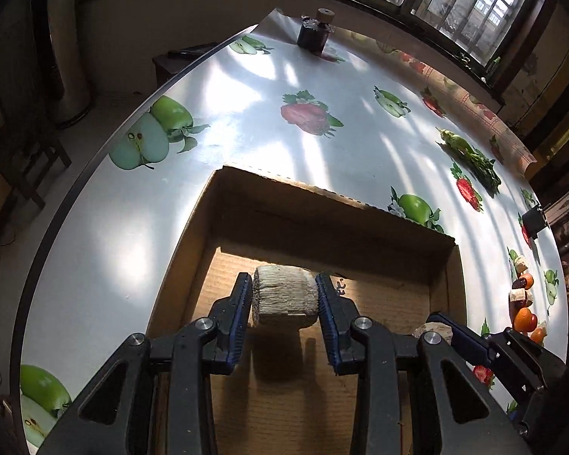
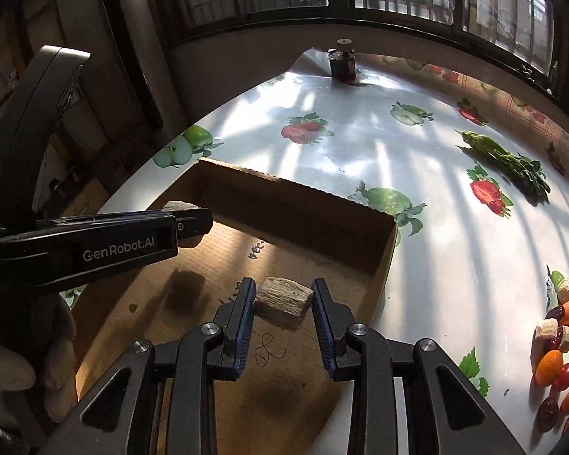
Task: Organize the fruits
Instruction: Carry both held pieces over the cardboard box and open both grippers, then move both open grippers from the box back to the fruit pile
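Nearest, left hand-held gripper [image 1: 284,299] pinching a pale fibrous chunk [image 1: 284,295], right hand-held gripper [image 2: 283,303] clamped on a smaller tan chunk [image 2: 282,302]; both held above floor of open cardboard box [image 2: 379,265]. Beyond, on counter [image 2: 360,144] at right: pile of small oranges, dark red fruit and pale chunks [image 2: 557,345]. Farther off, leafy greens [image 2: 512,159]. Farthest, dark jar [image 2: 343,62] near window.
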Available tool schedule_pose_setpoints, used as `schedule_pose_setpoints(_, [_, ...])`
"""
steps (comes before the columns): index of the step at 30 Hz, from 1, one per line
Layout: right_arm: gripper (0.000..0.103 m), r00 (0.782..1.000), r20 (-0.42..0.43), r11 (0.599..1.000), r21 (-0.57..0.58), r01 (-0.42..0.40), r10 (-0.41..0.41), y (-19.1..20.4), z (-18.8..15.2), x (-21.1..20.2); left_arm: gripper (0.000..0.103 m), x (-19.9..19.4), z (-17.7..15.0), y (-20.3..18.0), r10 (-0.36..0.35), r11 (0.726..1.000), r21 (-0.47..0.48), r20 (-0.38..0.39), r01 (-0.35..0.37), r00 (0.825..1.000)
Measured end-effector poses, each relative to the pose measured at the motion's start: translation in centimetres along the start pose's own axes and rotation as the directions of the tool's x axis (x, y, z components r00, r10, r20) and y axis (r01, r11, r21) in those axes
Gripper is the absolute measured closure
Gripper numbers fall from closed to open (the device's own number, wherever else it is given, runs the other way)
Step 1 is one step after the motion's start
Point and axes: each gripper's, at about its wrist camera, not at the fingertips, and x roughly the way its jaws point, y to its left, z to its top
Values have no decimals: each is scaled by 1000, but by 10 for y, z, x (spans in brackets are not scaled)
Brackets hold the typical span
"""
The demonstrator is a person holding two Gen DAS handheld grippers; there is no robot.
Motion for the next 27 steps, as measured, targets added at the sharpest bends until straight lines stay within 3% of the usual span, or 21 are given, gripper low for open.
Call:
schedule_pose_setpoints(4, [70, 999, -41, 1000, -3, 13, -13, -2, 0, 20, 70, 11, -1, 7, -19, 999, -28, 0, 19, 1000])
schedule_pose_setpoints(9, [70, 999, -31, 1000, -8, 24, -24, 0, 0, 25, 67, 10, -2, 11, -26, 998, -58, 11, 27, 1000])
schedule_pose_setpoints(13, [54, 1000, 5, 1000, 5, 10, -10, 2, -3, 12, 64, -8, -7, 9, -22, 998, -60, 47, 25, 999])
schedule_pose_setpoints(16, [52, 998, 57, 1000, 3, 11, -11, 0, -6, -10, 52, -39, -14, 5, 13, 999, -51, 115, -8, 993])
schedule_pose_setpoints(18, [52, 995, 96, 1000, 2, 5, -5, -2, -11, -29, 44, -64, -23, -1, 49, 998, -38, 173, -43, 984])
schedule_pose_setpoints(20, [51, 991, 134, 1000, 6, 4, -5, -4, -19, -50, 34, -94, -36, -9, 101, 995, -26, 249, -98, 963])
schedule_pose_setpoints(22, [47, 986, 168, 1000, 19, -3, 0, -9, -29, -71, 18, -122, -52, -18, 126, 992, -19, 319, -127, 939])
schedule_pose_setpoints(27, [45, 976, 219, 998, 69, -3, -13, -30, -58, -112, 14, -165, -96, -51, 135, 987, 23, 405, -158, 904])
